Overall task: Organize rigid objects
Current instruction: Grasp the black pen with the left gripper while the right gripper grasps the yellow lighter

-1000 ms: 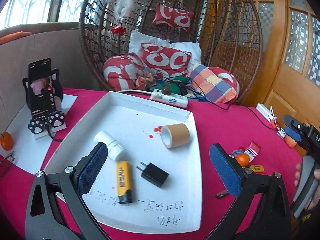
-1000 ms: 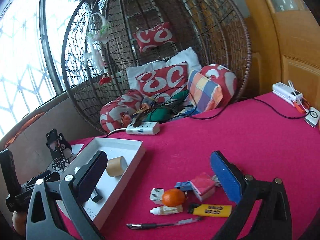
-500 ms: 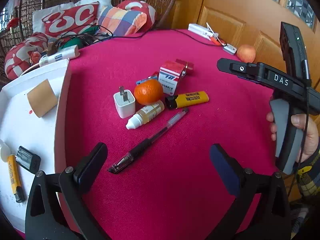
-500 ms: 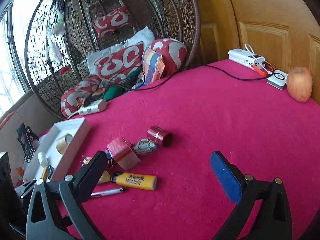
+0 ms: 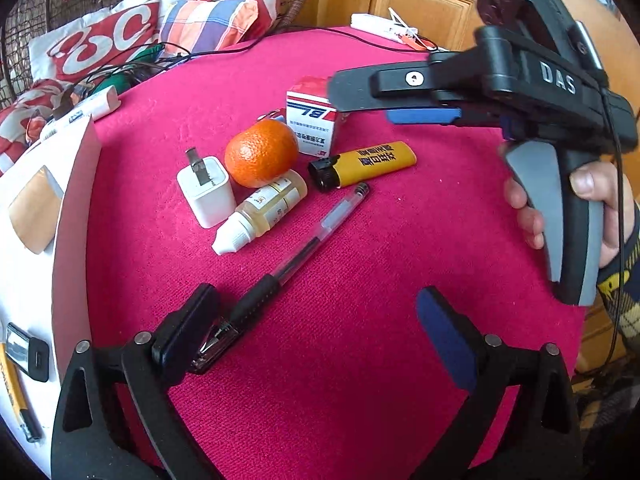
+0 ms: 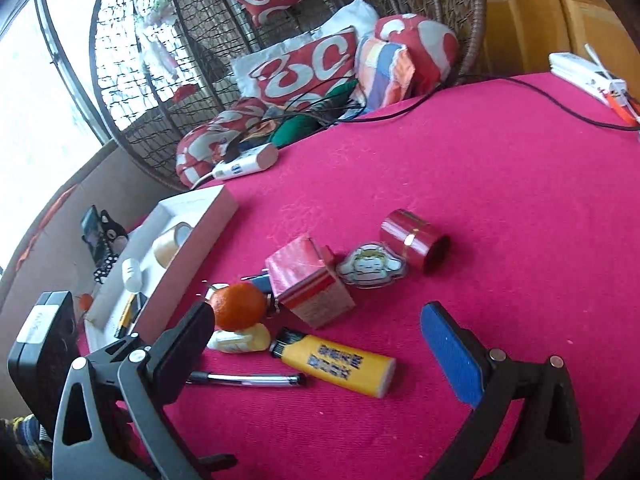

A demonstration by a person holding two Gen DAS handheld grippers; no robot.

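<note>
Left hand-held gripper (image 5: 320,320) tilts down, jaws wide, over pen (image 5: 296,256).

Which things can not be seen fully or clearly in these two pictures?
- Pen, left wrist view: its tip lies behind the left tool's finger.
- Red-and-white box, left wrist view: the right tool covers its upper right corner.
- White tray, left wrist view: cut by the left edge.
- Small blue item, right wrist view: mostly behind the box and orange.
</note>
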